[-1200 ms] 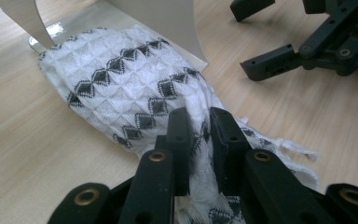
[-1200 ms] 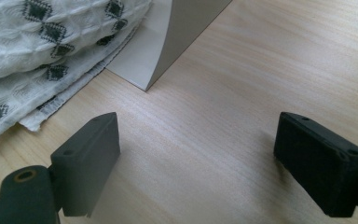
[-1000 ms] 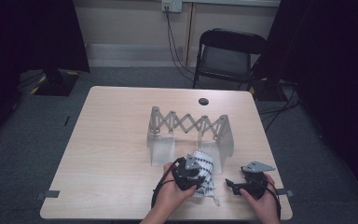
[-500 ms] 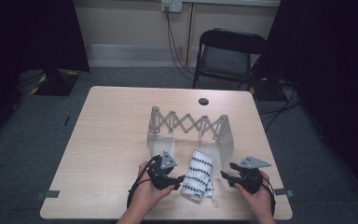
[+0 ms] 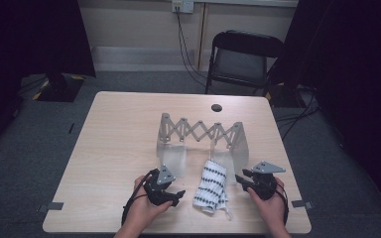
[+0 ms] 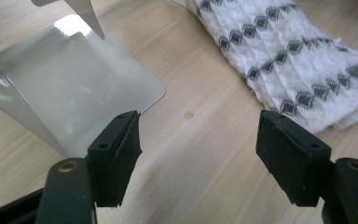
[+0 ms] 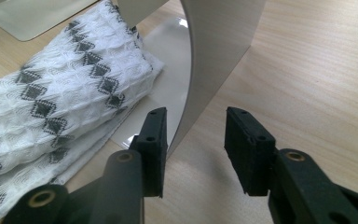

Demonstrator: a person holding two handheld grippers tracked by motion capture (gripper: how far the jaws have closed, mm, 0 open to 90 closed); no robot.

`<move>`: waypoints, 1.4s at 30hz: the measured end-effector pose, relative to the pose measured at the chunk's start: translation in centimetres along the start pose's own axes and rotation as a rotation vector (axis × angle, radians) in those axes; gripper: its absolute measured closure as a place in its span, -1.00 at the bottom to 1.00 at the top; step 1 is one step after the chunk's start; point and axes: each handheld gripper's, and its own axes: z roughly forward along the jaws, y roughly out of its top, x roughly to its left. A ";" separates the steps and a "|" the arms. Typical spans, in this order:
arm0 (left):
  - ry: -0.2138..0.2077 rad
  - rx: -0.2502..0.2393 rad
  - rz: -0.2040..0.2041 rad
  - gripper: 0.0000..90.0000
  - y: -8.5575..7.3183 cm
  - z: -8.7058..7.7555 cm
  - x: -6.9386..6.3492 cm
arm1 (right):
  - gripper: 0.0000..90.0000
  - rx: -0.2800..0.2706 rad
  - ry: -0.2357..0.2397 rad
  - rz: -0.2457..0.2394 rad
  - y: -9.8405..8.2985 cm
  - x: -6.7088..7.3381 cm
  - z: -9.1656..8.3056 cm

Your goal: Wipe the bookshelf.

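Note:
A folded white towel (image 5: 211,185) with dark diamond stripes lies near the table's front edge, between my two grippers. It also shows as the towel (image 6: 289,60) and the towel (image 7: 60,98). My left gripper (image 5: 177,193) is to its left, low over the wood. Its jaws have just been opening, and in the left gripper view my left gripper (image 6: 198,140) has only bare table between them. My right gripper (image 5: 241,178) is to the towel's right. Its jaws have just been closing; my right gripper (image 7: 196,135) is still open, with nothing pressed between the pads.
A grey scissor-style expanding rack (image 5: 198,131) stands mid-table on two curved metal end plates. The left plate (image 6: 70,93) lies just ahead of my left gripper. The right plate's edge (image 7: 214,51) rises just ahead of my right gripper's left jaw. A dark disc (image 5: 217,107) and a chair (image 5: 243,59) lie beyond.
My left gripper let go of the towel, opened and drew away to the left. The towel now lies flat. My right gripper's jaws narrowed.

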 end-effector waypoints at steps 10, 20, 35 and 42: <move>0.024 -0.031 0.000 -0.37 -0.4 0.1 0.9 | 0.79 -0.002 -0.017 -0.012 0.4 0.2 -0.1; 0.050 -0.033 -0.032 -0.41 -0.5 0.4 2.0 | 0.86 -0.008 -0.036 -0.002 0.0 -1.1 -0.5; 0.051 -0.016 -0.032 -0.41 -1.1 0.0 2.5 | 0.89 0.010 -0.017 0.009 -0.4 -2.8 -0.9; 0.043 -0.011 -0.034 -0.42 -1.3 -0.4 2.7 | 0.77 0.013 0.006 0.018 -1.0 -2.6 -1.4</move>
